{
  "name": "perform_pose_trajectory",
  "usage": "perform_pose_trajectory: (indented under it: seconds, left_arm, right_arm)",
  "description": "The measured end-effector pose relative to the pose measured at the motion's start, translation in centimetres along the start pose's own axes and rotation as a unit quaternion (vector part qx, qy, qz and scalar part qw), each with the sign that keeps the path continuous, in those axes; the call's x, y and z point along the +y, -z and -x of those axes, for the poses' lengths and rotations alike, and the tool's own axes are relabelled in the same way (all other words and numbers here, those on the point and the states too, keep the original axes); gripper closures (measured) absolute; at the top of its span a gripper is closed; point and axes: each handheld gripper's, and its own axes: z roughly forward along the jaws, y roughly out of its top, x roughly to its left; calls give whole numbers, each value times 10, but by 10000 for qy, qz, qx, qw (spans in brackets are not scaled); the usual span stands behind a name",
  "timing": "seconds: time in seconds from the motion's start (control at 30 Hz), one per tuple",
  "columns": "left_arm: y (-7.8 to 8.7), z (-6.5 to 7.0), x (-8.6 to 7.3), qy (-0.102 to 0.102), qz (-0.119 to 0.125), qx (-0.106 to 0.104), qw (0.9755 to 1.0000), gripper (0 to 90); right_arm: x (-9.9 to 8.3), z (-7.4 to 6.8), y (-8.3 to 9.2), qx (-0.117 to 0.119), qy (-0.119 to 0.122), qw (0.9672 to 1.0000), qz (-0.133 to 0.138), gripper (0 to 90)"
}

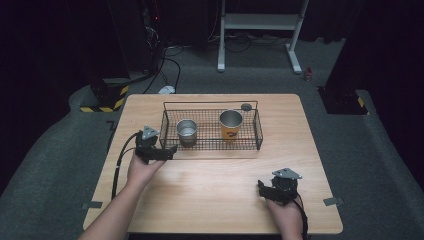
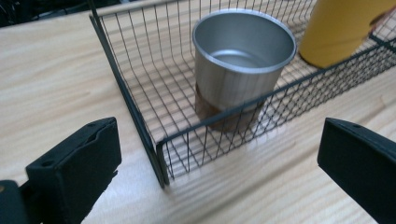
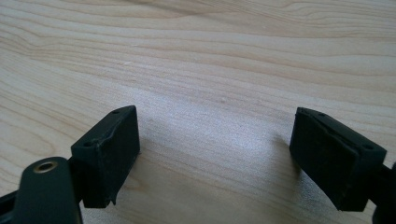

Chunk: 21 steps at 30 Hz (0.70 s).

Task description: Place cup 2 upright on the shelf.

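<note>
A black wire basket [image 1: 258, 131] stands at the far middle of the wooden table [image 1: 215, 185]. Inside it a silver metal cup [image 1: 186, 131] stands upright at the left and a yellow cup [image 1: 230, 125] with a metal rim at the right. My left gripper [image 1: 167, 151] is open just outside the basket's near left corner. In the left gripper view the gripper [image 2: 215, 140] has its jaws wide apart, facing the basket corner [image 2: 159, 154], the silver cup [image 2: 243, 60] and the yellow cup [image 2: 341, 28]. My right gripper [image 1: 262, 190] [image 3: 215, 135] is open over bare wood at the near right, holding nothing.
A small round grey disc [image 1: 246, 106] lies on the table just behind the basket. Cables trail from both grippers toward the near edge. Beyond the table are a grey carpet, a white stand [image 1: 260, 30] and dark equipment.
</note>
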Motion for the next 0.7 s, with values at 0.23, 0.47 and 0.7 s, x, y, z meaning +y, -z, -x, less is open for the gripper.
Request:
perform_pose_trajectory:
  seconds: [0.23,0.47,0.7]
  left_arm:
    - [2,-1,-18,5,-137,-75,9999,2]
    - [1,3,-41,-156,-387,-178,9990,4]
    - [4,14,-62,-453,-829,-161,9954,5]
  right_arm:
    - [0,0,0,-1,0,10000,1,160]
    - [0,0,0,-1,-1,10000,1,160]
    - [0,0,0,-6,-12,10000,-1,160]
